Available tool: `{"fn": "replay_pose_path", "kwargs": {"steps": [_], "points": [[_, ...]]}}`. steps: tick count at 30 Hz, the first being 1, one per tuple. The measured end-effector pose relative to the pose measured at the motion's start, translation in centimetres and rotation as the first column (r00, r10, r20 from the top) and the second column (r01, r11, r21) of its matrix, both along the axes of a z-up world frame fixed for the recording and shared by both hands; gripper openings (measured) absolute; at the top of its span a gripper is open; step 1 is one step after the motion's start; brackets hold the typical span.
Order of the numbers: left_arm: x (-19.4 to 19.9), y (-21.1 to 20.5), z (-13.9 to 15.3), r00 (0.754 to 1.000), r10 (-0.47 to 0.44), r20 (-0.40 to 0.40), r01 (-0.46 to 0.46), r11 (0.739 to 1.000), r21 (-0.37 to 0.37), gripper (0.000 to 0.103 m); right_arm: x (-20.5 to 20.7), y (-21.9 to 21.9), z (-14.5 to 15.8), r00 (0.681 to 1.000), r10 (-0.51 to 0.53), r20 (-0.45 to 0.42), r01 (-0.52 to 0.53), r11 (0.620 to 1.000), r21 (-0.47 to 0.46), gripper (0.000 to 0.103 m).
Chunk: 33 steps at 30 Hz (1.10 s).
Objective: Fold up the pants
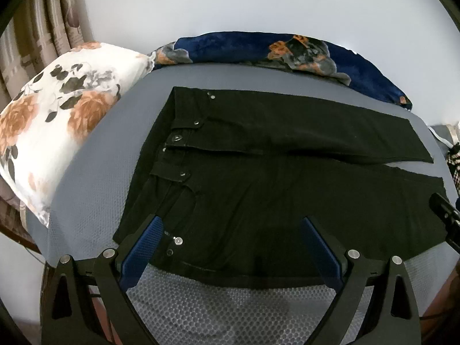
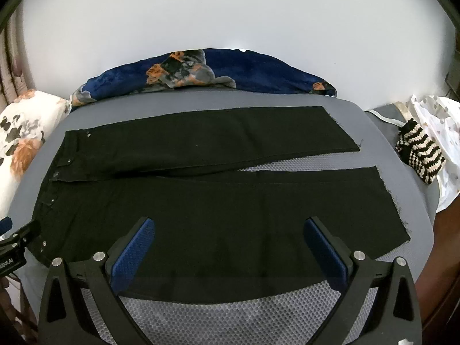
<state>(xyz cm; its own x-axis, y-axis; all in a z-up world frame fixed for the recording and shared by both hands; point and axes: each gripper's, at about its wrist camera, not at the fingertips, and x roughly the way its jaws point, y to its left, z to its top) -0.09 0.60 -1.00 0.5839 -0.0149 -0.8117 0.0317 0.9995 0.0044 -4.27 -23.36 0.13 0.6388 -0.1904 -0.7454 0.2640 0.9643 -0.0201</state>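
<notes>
Black pants (image 2: pixel 201 189) lie flat on grey bed (image 2: pixel 373 132).

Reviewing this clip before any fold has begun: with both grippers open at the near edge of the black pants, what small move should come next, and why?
Probably lower both grippers and close them on the near edge of the pants. The pants lie flat and unfolded on the bed, legs side by side. The left gripper is open near the waistband, the right gripper open over the near leg, neither gripping fabric.

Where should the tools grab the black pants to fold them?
Probably the near long edge of the black pants, which lie flat with legs side by side: left tool by the waistband, right tool nearer the hem, both coming from the near side.
</notes>
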Motion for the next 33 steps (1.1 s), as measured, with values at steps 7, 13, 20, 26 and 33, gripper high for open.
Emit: {"fn": "replay_pose_path", "kwargs": {"steps": [7,13,20,26,33], "points": [[0.06,0.01,-0.07,1.000,-0.005,0.001,0.005,1.000,-0.002,0.096,-0.33,-0.16,-0.01,1.000,-0.014,0.001,0.014,1.000,-0.002,0.103],[0.33,-0.17,-0.21,1.000,-0.016,-0.004,0.016,1.000,-0.004,0.096,-0.49,-0.49,-0.10,1.000,-0.031,-0.001,0.031,1.000,-0.001,0.103],[0.35,-0.19,-0.38,1.000,-0.011,-0.004,0.011,1.000,-0.006,0.096,-0.22,-0.38,0.04,1.000,-0.030,0.001,0.030,1.000,-0.005,0.103],[0.36,-0.06,-0.42,1.000,-0.007,-0.002,0.007,1.000,-0.009,0.096,0.01,-0.34,-0.05,0.999,-0.034,-0.001,0.034,0.999,-0.009,0.103],[0.71,0.15,-0.43,1.000,-0.005,-0.010,0.005,1.000,-0.012,0.096,0.51,-0.47,-0.29,0.999,-0.043,-0.003,0.043,0.999,-0.004,0.103]]}}
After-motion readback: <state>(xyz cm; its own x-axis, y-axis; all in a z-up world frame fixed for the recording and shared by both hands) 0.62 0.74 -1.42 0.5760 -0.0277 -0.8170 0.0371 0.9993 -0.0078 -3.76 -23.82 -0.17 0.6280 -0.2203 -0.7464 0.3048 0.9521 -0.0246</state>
